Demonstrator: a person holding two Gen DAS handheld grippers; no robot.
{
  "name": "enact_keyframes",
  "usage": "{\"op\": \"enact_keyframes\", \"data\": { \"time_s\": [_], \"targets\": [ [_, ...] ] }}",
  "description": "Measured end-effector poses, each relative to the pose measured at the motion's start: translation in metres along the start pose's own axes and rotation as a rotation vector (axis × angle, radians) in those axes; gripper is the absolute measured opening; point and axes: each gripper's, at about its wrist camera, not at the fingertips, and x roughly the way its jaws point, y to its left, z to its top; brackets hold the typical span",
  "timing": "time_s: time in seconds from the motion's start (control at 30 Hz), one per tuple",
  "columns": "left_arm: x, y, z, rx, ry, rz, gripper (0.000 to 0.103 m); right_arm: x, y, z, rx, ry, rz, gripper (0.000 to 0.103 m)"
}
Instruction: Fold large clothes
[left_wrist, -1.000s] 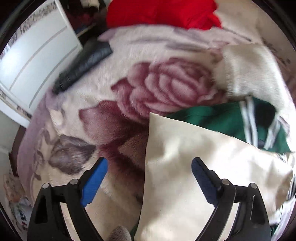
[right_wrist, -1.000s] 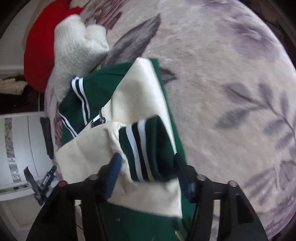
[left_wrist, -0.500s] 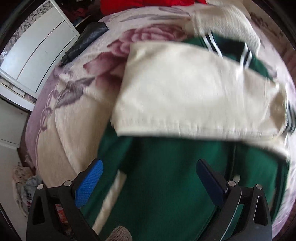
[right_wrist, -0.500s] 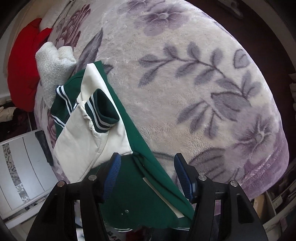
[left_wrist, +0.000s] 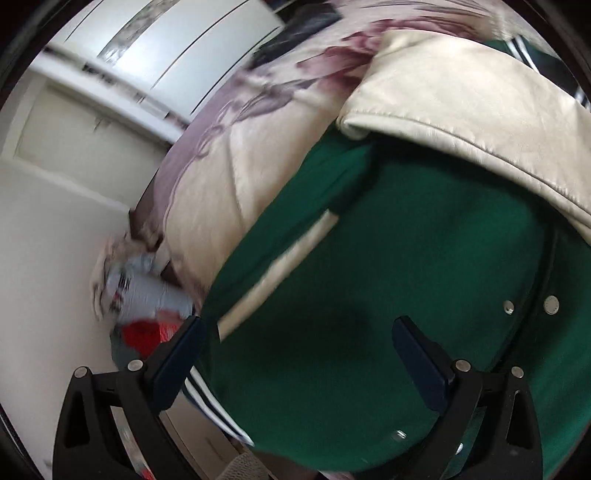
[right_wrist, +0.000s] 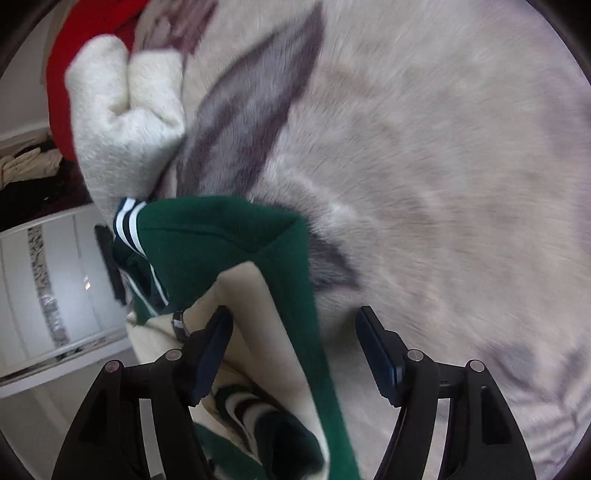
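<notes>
A green varsity jacket (left_wrist: 424, 258) with cream sleeves lies on a bed covered by a floral fleece blanket (left_wrist: 221, 177). The left gripper (left_wrist: 297, 354) hangs over the jacket's green body near the snap buttons (left_wrist: 550, 305), its fingers spread wide and gripping nothing. A cream sleeve (left_wrist: 472, 96) is folded across the upper part of the jacket. The right gripper (right_wrist: 293, 343) is over the jacket's edge (right_wrist: 291, 280); its fingers are opening, with a strip of green and cream fabric between them but not pressed. A white fuzzy garment (right_wrist: 122, 118) and a red garment (right_wrist: 61, 74) lie beyond, near the wardrobe (left_wrist: 177, 55).
</notes>
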Motion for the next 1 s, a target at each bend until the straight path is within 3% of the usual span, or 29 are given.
{"op": "enact_keyframes", "data": {
  "time_s": [0.03,0.07,0.1,0.13,0.2,0.27,0.33,0.4,0.43,0.5,0.57,0.67,0.8,0.83,0.87,0.93,0.97,1.0],
  "targets": [
    [0.0,-0.002,-0.003,-0.013,0.012,-0.003,0.103,0.009,0.001,0.002,-0.01,0.034,0.013,0.063],
    [-0.001,-0.005,-0.007,-0.024,0.025,-0.017,0.103,0.013,0.006,0.0,-0.051,0.015,0.003,0.023],
    [-0.001,-0.008,-0.011,-0.021,0.037,-0.033,0.103,0.016,0.014,-0.004,-0.117,0.012,-0.033,0.011],
    [-0.002,-0.012,-0.014,-0.01,0.045,-0.037,0.103,0.011,0.022,-0.01,-0.159,-0.026,-0.098,0.008],
    [-0.006,-0.018,-0.018,0.014,0.048,-0.05,0.103,-0.006,0.034,-0.015,-0.234,-0.085,-0.166,0.006],
    [-0.008,-0.021,-0.026,0.038,0.062,-0.064,0.103,-0.018,0.015,-0.003,-0.185,-0.132,-0.226,0.006],
    [-0.012,-0.02,-0.035,0.041,0.078,-0.075,0.103,-0.011,-0.008,0.008,-0.081,-0.071,-0.171,0.007],
    [-0.013,-0.014,-0.046,0.029,0.099,-0.076,0.103,-0.016,-0.005,0.008,-0.099,-0.064,-0.137,0.009],
    [-0.014,-0.01,-0.052,0.012,0.109,-0.076,0.103,-0.021,0.001,0.004,-0.131,-0.066,-0.144,0.012],
    [-0.01,0.003,-0.064,-0.031,0.145,-0.08,0.103,-0.035,0.009,-0.009,-0.173,-0.05,-0.181,0.039],
    [-0.007,0.013,-0.079,-0.08,0.186,-0.093,0.103,-0.053,0.005,-0.034,-0.192,-0.018,-0.176,0.055],
    [-0.001,0.02,-0.106,-0.116,0.239,-0.098,0.103,-0.061,-0.013,-0.082,-0.205,0.056,-0.17,0.055],
    [0.013,0.021,-0.135,-0.12,0.302,-0.106,0.103,-0.023,-0.054,-0.141,-0.129,0.219,-0.117,0.055],
    [0.017,0.022,-0.142,-0.138,0.322,-0.121,0.103,-0.013,-0.062,-0.15,-0.103,0.223,-0.099,0.052],
    [0.021,0.026,-0.146,-0.152,0.331,-0.134,0.103,-0.003,-0.068,-0.159,-0.082,0.21,-0.054,0.017],
    [0.025,0.036,-0.152,-0.199,0.337,-0.173,0.103,-0.003,-0.066,-0.169,-0.102,0.164,-0.086,0.011],
    [0.026,0.041,-0.154,-0.223,0.333,-0.196,0.103,-0.013,-0.065,-0.171,-0.114,0.113,-0.128,0.0],
    [0.026,0.045,-0.157,-0.25,0.331,-0.224,0.103,-0.022,-0.069,-0.171,-0.106,0.066,-0.201,0.0]
  ]
}}
